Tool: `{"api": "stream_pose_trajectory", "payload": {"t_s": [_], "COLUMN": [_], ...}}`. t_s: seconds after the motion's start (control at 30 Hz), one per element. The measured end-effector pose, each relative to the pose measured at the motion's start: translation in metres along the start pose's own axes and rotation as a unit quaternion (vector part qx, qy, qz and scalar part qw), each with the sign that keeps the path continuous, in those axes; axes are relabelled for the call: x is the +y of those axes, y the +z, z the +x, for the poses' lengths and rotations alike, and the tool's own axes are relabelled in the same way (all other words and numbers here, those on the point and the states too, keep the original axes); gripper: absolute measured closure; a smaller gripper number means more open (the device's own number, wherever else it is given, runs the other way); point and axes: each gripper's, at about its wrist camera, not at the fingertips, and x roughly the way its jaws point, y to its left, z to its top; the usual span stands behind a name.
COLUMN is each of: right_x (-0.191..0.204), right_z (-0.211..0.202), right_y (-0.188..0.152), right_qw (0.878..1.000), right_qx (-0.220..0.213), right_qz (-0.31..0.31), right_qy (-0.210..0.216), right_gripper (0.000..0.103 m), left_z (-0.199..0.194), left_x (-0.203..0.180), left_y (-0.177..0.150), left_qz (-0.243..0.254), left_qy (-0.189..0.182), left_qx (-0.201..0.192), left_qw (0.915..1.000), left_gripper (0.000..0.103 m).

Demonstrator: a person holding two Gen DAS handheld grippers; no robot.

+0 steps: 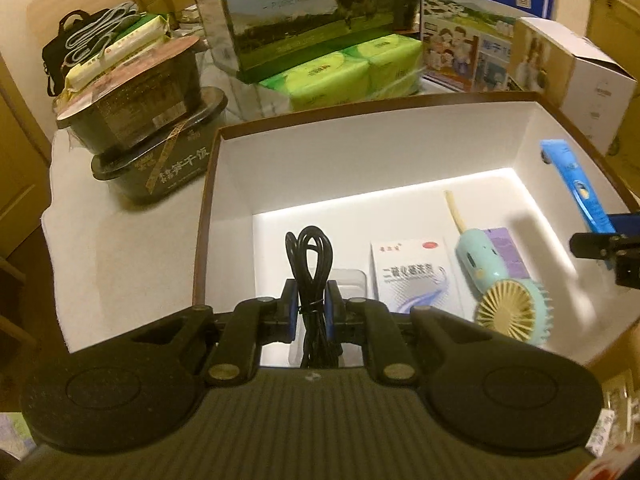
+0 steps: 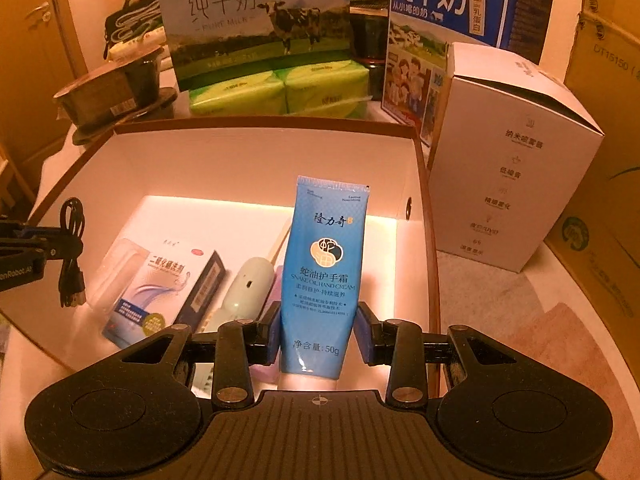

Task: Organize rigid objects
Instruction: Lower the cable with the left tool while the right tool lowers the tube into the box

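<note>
A brown-rimmed white box [image 1: 360,136] [image 2: 260,148] lies open in front of me. My left gripper [image 1: 312,304] is shut on a bundled black cable [image 1: 310,260] over the box's near left part; the cable also shows in the right wrist view [image 2: 72,248]. My right gripper [image 2: 318,336] is shut on a blue hand cream tube [image 2: 326,256], upright over the box's right side; the tube also shows in the left wrist view [image 1: 576,184]. Inside the box lie a white medicine box [image 1: 412,276] [image 2: 156,280] and a mint handheld fan [image 1: 504,292] [image 2: 246,284].
Around the box stand two stacked black food bowls [image 1: 148,136], green tissue packs [image 1: 348,72] [image 2: 280,88], milk cartons [image 1: 304,12] [image 2: 460,28] and a tall white carton [image 2: 508,164]. A clear plastic case [image 1: 348,284] and a purple item [image 1: 504,252] lie in the box.
</note>
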Motion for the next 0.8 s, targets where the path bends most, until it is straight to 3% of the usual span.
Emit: {"api": "stream_pose_trajectory", "payload": {"t_s": [0.13, 0.3, 0.8], "right_x": [-0.001, -0.001, 0.010], "right_z": [0.001, -0.012, -0.081], "right_y": [0.002, 0.005, -0.020], "right_qw": [1.000, 0.999, 0.996], "right_qx": [-0.008, -0.039, -0.076], "right_qz": [-0.002, 0.001, 0.027], "right_qy": [-0.004, -0.001, 0.045], "right_gripper": [0.063, 0.042, 0.037], "left_z": [-0.001, -0.010, -0.082], "left_x": [0.002, 0.005, 0.004], "left_y": [0.004, 0.009, -0.011], "left_qz": [-0.003, -0.006, -0.026], "left_qy": [0.002, 0.002, -0.037], "left_qx": [-0.011, -0.022, -0.056], "left_qw": [0.9999, 0.9997, 0.9974], "left_gripper": [0.077, 0.070, 0.058]}}
